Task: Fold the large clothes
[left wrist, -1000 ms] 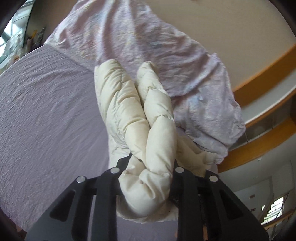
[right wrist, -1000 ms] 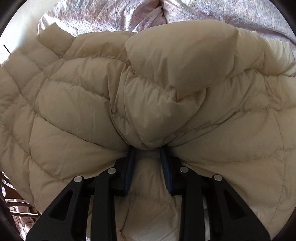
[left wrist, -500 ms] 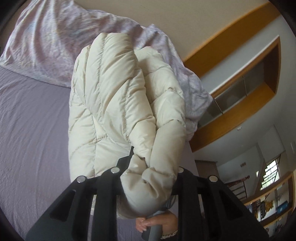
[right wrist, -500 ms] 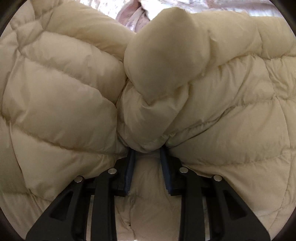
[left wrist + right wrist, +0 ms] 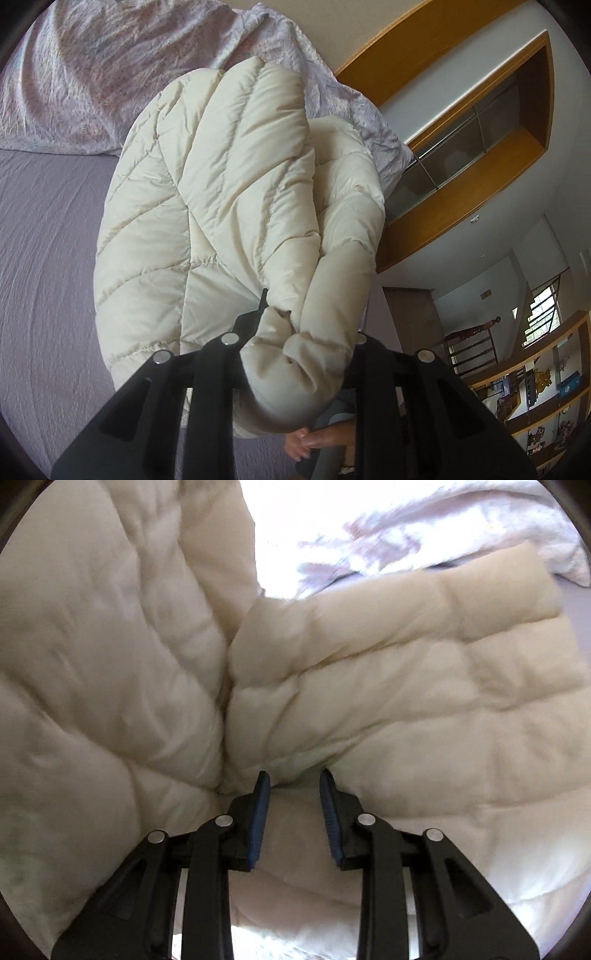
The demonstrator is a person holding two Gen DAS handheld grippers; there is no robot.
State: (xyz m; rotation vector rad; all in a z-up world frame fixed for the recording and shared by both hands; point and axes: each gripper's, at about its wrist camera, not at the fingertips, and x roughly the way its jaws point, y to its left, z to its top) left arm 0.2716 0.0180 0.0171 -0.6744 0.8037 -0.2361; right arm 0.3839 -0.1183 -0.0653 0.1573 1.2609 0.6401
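Observation:
A cream quilted puffer jacket (image 5: 229,206) hangs lifted above the purple bed sheet (image 5: 44,258). My left gripper (image 5: 306,328) is shut on a bunched fold of the jacket, which bulges out over its fingers and hides the right fingertip. In the right wrist view the same jacket (image 5: 388,686) fills nearly the whole frame. My right gripper (image 5: 294,779) is shut on a fold of it, the blue pads (image 5: 258,812) pinching padded fabric between them. A sleeve or panel (image 5: 480,587) stretches off to the upper right.
A crumpled pale floral duvet (image 5: 110,62) lies at the head of the bed by a beige wall. A wooden alcove with shelves (image 5: 480,147) is on the right, with stairs and shelving beyond. A hand (image 5: 314,439) shows under the left gripper.
The jacket has been raised and turned; in the left view more of its quilted body has spread out. In the right view the jacket has swung and opened, with the duvet now showing behind it.

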